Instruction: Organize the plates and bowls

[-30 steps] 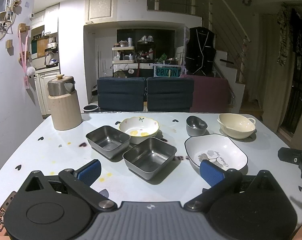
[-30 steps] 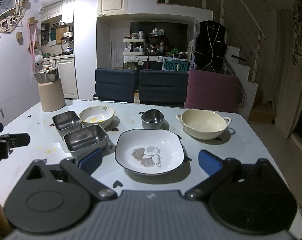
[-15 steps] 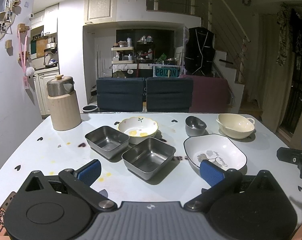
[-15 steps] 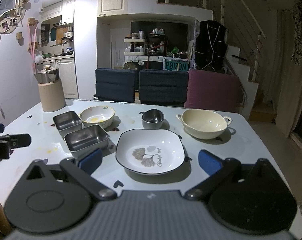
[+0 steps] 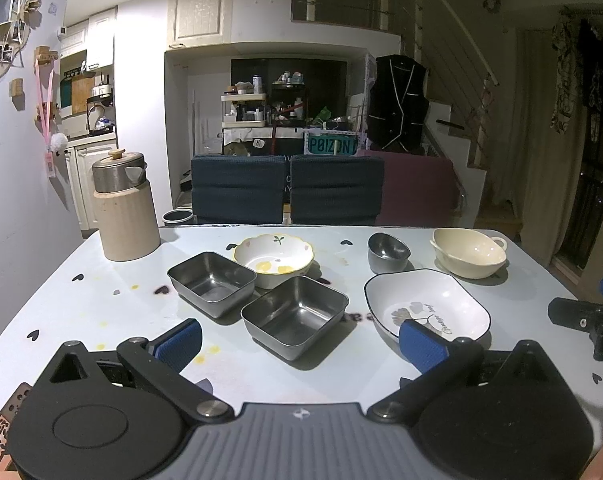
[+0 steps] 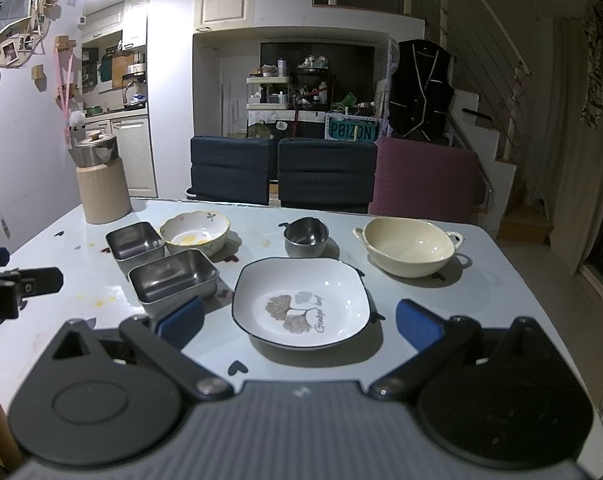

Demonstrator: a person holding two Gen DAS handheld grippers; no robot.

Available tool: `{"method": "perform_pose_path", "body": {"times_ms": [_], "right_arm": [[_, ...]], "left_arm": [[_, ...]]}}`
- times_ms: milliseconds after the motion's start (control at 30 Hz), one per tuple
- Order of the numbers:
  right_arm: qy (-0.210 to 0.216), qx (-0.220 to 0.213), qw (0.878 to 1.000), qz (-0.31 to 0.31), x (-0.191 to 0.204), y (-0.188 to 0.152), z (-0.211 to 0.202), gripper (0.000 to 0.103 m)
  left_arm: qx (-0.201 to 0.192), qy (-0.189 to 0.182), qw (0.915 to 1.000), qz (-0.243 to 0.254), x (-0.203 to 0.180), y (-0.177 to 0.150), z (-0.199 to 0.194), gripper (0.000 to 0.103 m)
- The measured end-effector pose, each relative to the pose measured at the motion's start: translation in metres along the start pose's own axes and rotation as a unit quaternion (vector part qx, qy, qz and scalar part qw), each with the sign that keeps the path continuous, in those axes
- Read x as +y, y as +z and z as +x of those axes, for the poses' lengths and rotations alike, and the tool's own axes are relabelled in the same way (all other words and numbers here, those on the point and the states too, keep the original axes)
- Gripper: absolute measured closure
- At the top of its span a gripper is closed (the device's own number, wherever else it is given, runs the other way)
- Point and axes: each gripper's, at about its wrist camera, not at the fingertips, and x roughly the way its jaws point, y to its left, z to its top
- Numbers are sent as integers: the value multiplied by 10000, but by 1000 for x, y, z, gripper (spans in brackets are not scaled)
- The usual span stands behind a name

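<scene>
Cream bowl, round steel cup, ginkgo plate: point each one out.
Cream bowl (image 6: 408, 246), right wrist view, inner wall.
Steel cup (image 6: 306, 236), right wrist view, inside of the cup.
Ginkgo plate (image 6: 301, 304), right wrist view, centre by the leaf print.

Six dishes, all upright and empty. Near steel tray (image 5: 295, 316) sits dead ahead between the left jaws; second steel tray (image 5: 212, 282) just behind-left of it, corners nearly touching. Floral bowl (image 5: 274, 258) behind both trays. White square plate (image 6: 301, 302), leaf print, centred between the right jaws. Small steel cup (image 6: 306, 237) beyond it. Cream two-handled bowl (image 6: 407, 246) ahead-right, apart.
</scene>
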Motion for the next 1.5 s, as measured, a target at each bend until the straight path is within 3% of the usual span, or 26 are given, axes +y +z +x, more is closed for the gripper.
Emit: {"method": "perform_pose_path", "body": {"times_ms": [1133,1500], "right_arm": [[-4,49,9999,91,-5,-1,0,0],[55,-287,9995,103,-18,8,10,0]], "left_arm": [[37,-14,10000,-9,-7,2,5,0],[42,-636,9978,-178,-21,9,23,0]]}}
